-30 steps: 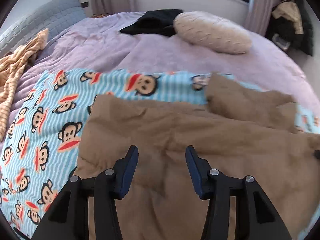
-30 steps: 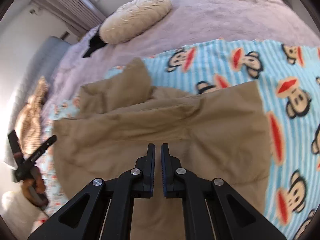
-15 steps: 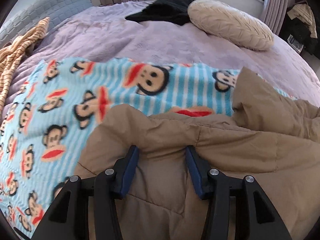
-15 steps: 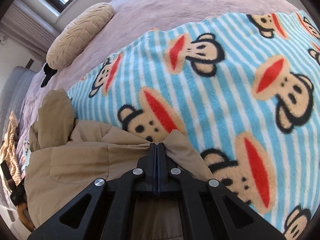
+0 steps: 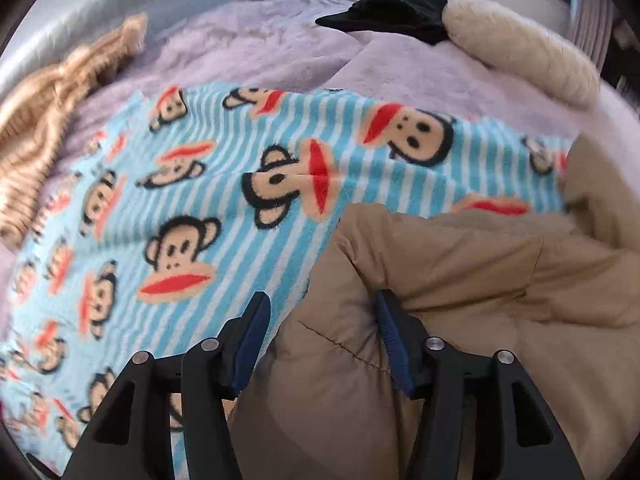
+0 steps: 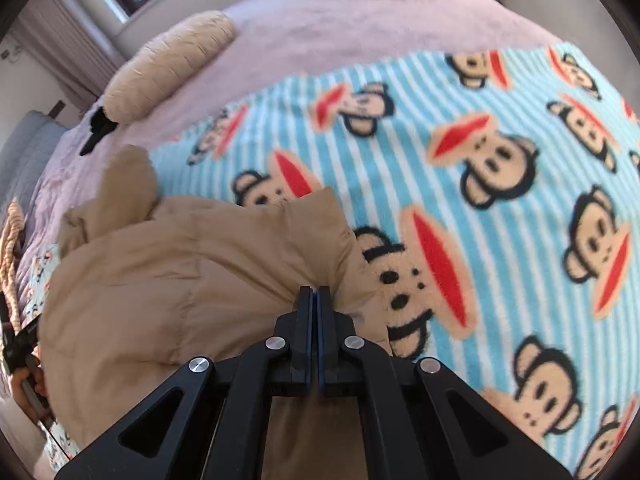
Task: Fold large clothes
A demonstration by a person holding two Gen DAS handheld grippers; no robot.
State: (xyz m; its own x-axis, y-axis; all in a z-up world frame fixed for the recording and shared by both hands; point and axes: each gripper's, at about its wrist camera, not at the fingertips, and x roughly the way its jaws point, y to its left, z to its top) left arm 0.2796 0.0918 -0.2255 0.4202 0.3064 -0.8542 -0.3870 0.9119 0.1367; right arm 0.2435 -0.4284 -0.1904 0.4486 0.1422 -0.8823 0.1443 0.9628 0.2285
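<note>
A tan padded jacket (image 5: pixel 460 300) is seen lying on a blue-striped monkey-print blanket (image 5: pixel 200 208), which is spread over a lilac bed cover (image 5: pixel 260 52); its cloth is matte and puffy, a stitched quilting seam and soft creases are shown, and it is bunched into a folded heap with a raised flap at the far end; a cream pillow (image 5: pixel 520 52), a black garment (image 5: pixel 400 16) and an orange striped cloth (image 5: pixel 48 112) are seen farther off. The left gripper (image 5: pixel 322 326) is held spread, its jaws having just been opening, with a thick fold of the jacket's edge between them; the right-hand pad is seen against the fabric, the other stands clear over the blanket. The right gripper (image 6: pixel 314 308) is pressed together, pinching a corner of the jacket (image 6: pixel 180 280). Compared with a second ago, the jacket's far edge has been drawn back, so that more blanket is exposed beyond it, and it is bunched higher. Its long axis is seen running across the left view; which end is the collar cannot be told.
</note>
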